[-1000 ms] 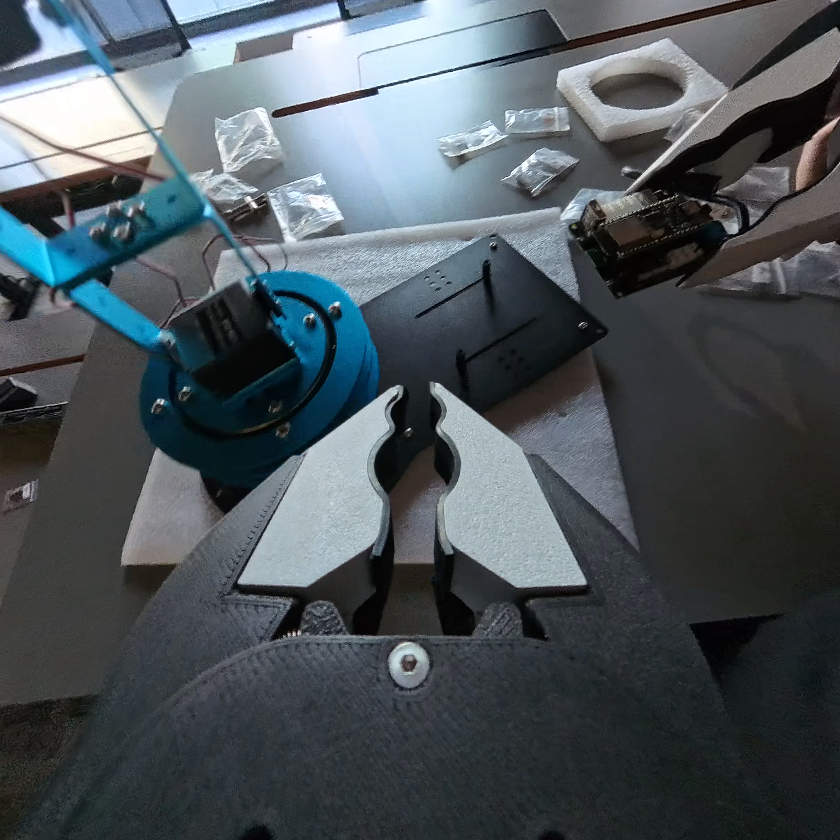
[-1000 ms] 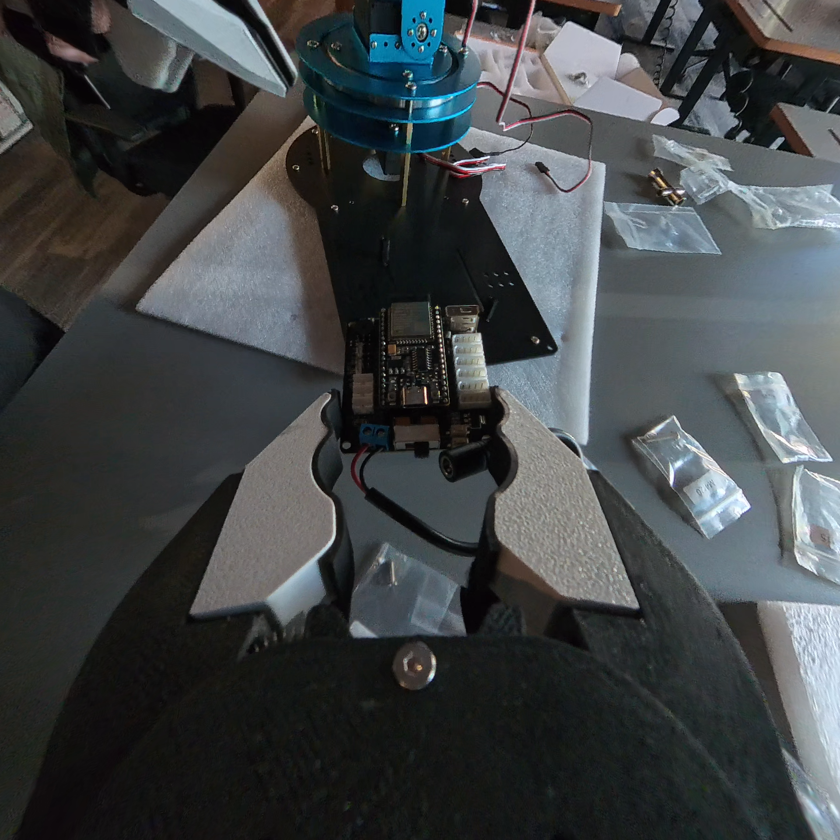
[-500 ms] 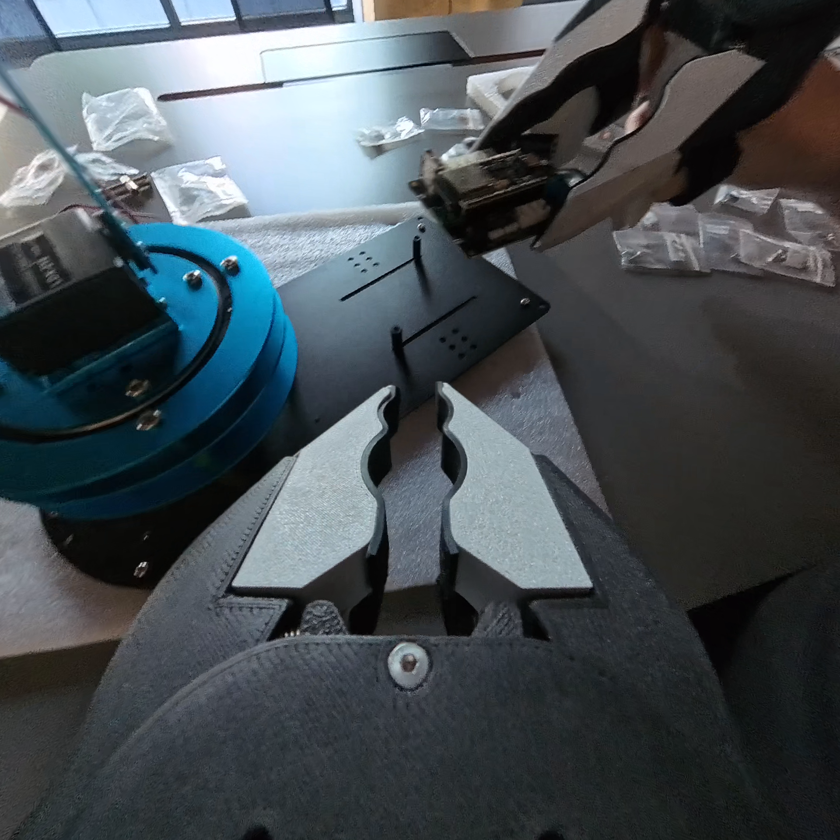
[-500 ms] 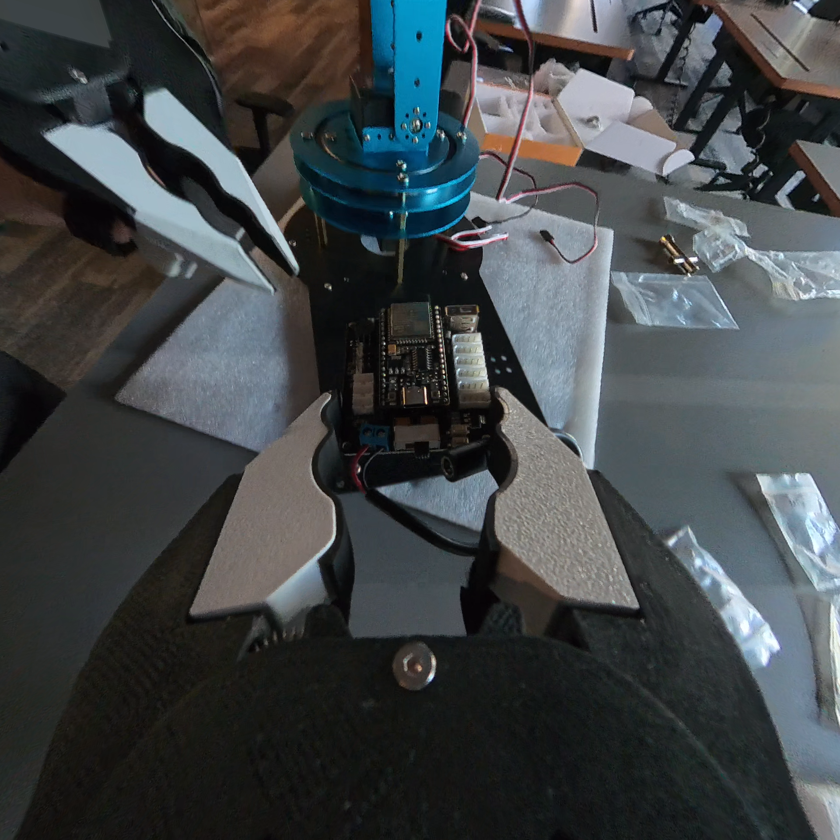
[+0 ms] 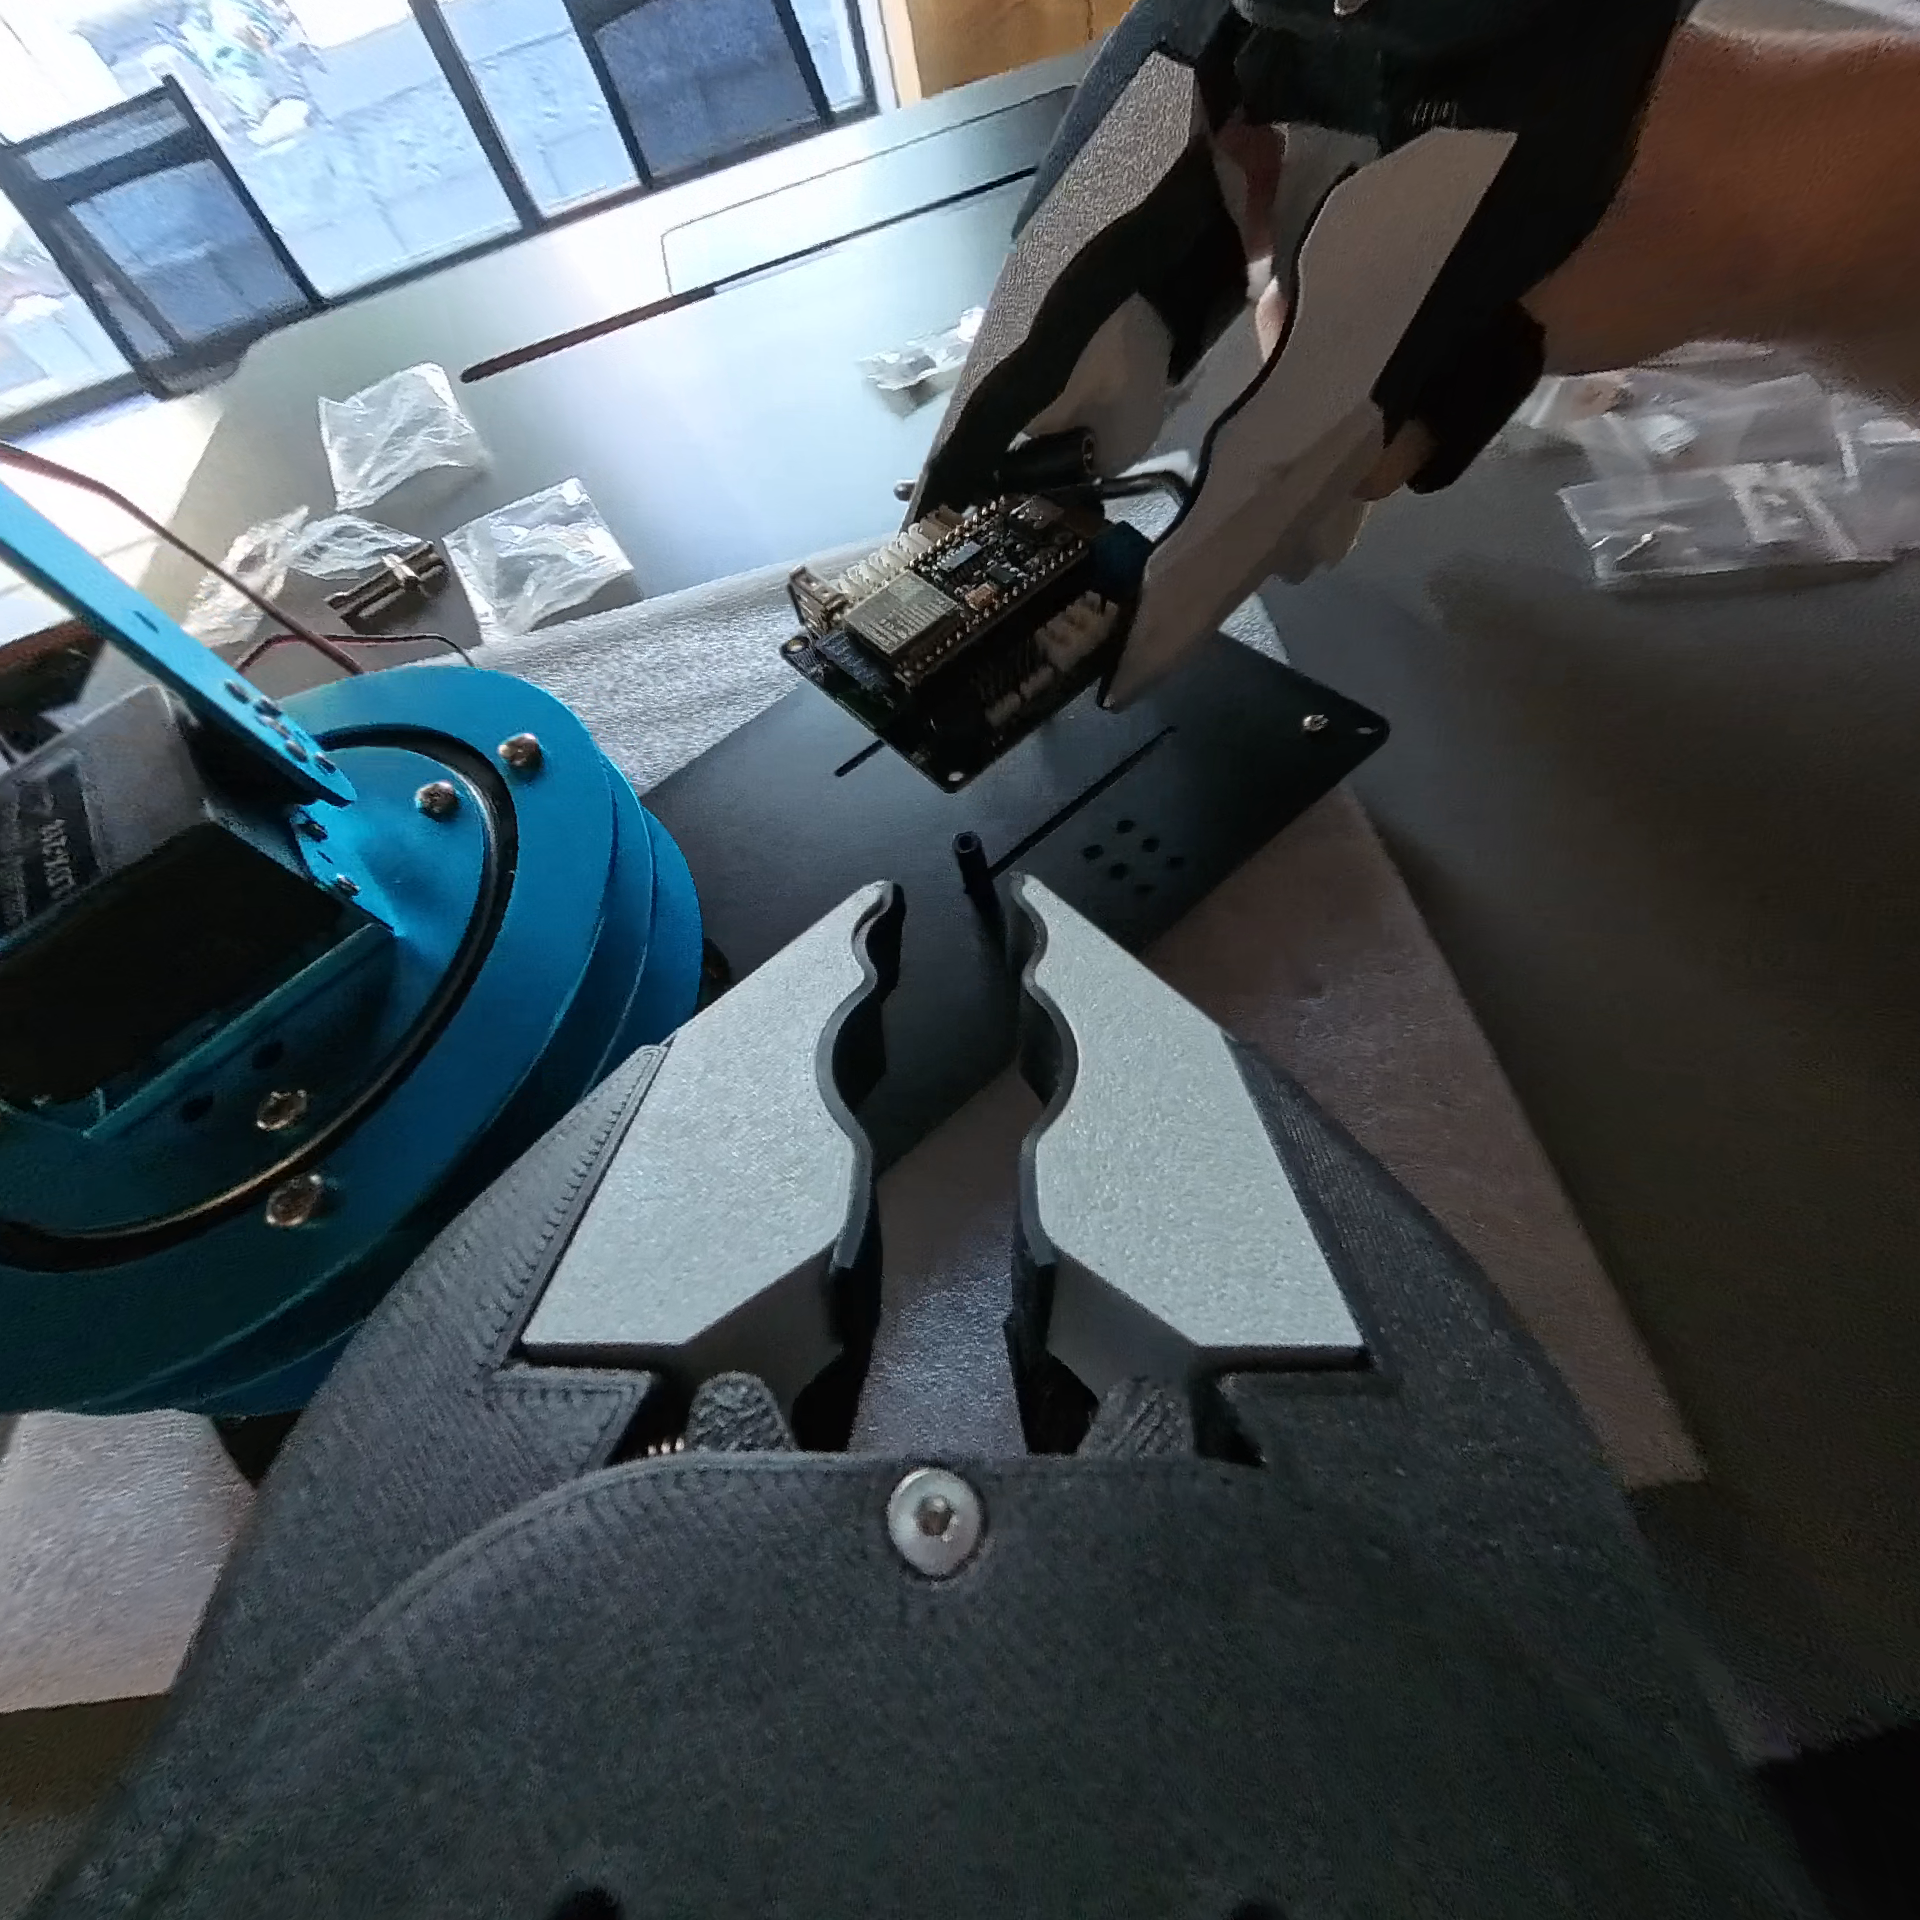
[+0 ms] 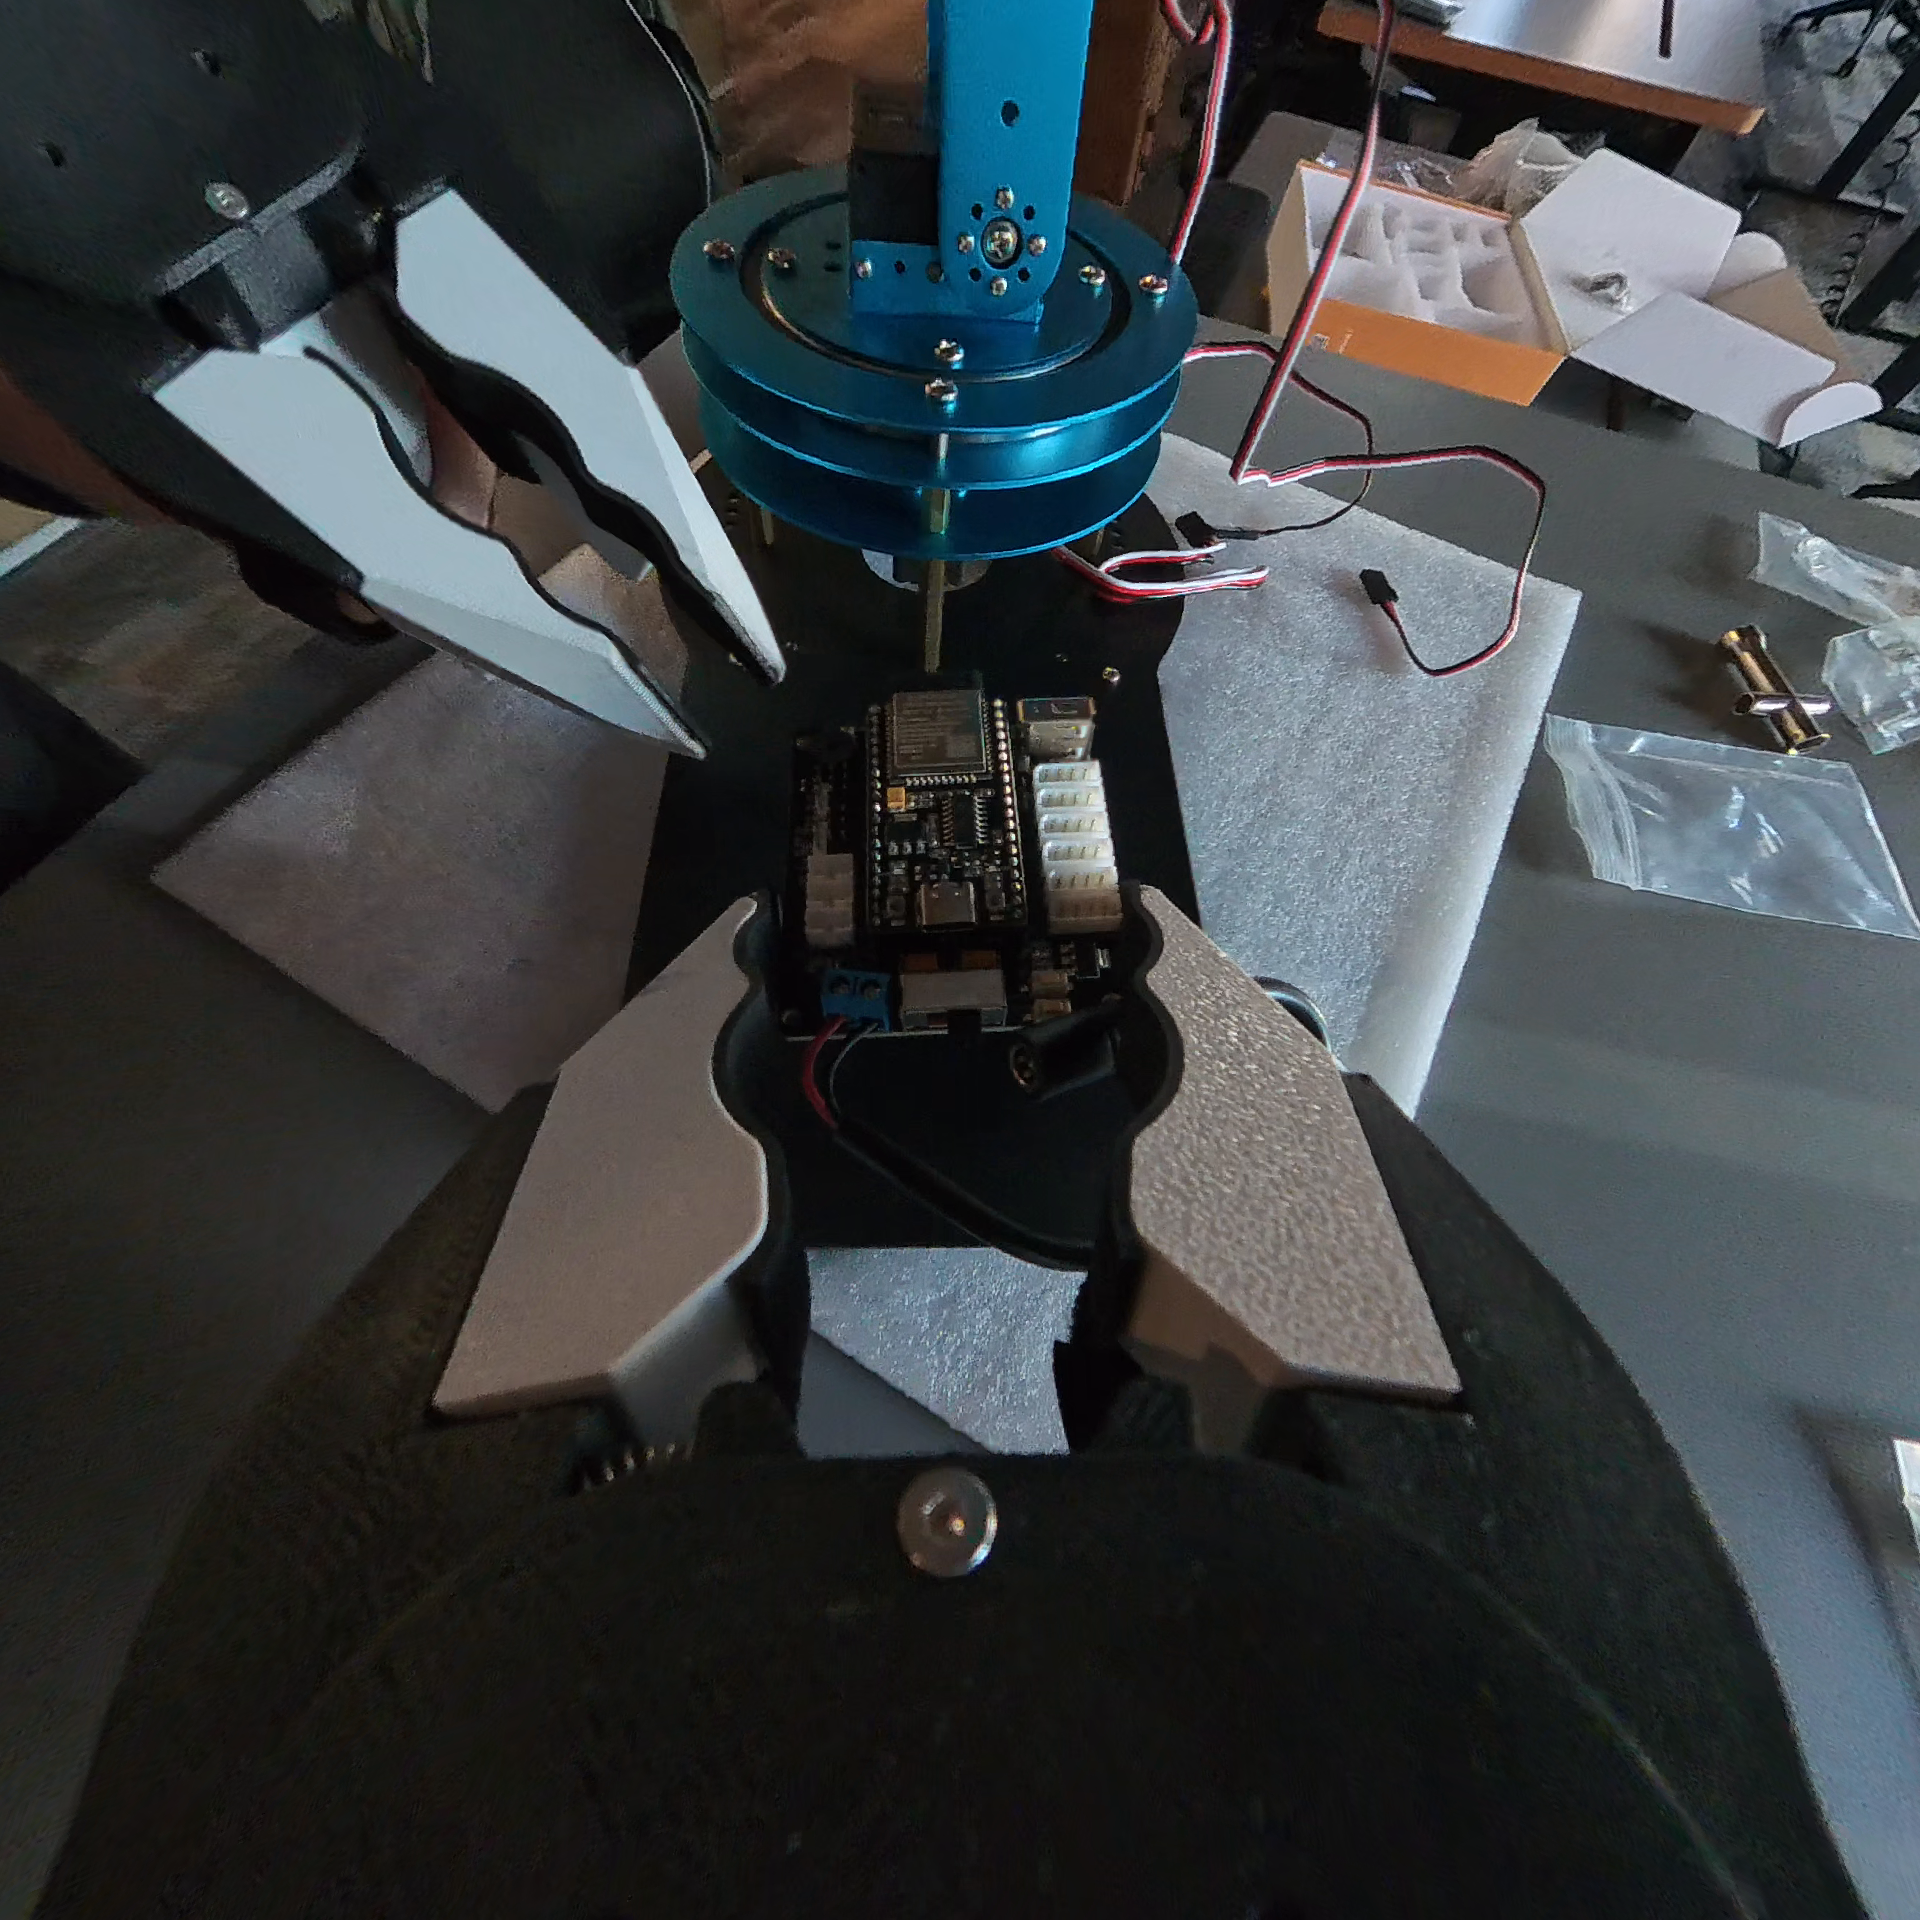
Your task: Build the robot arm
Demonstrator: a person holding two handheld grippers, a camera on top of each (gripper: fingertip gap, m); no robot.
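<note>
Left tool [image 5: 951,914], its grainy grey jaws narrowly parted and empty, hovers over a flat black plate [image 5: 1226,800] beside stacked blue discs [image 5: 436,935]. Right tool [image 6: 951,925] clamps a studded black circuit board [image 6: 951,852] above white foam [image 6: 1351,748] on the bench [image 6: 1662,1091].

My two grippers, one clamped and one slack, tips angled toward each other.

My right gripper [image 6: 948,940] has its jaws closed on a circuit board [image 6: 951,847], pinching the near edge between both grey fingers [image 6: 1242,1122], tips tilted downward; a bare hand [image 5: 1704,197] grips it from behind. My left gripper [image 5: 948,914] hangs low, pointing forward and down, its jaws parted by a narrow gap with nothing between them.
</note>
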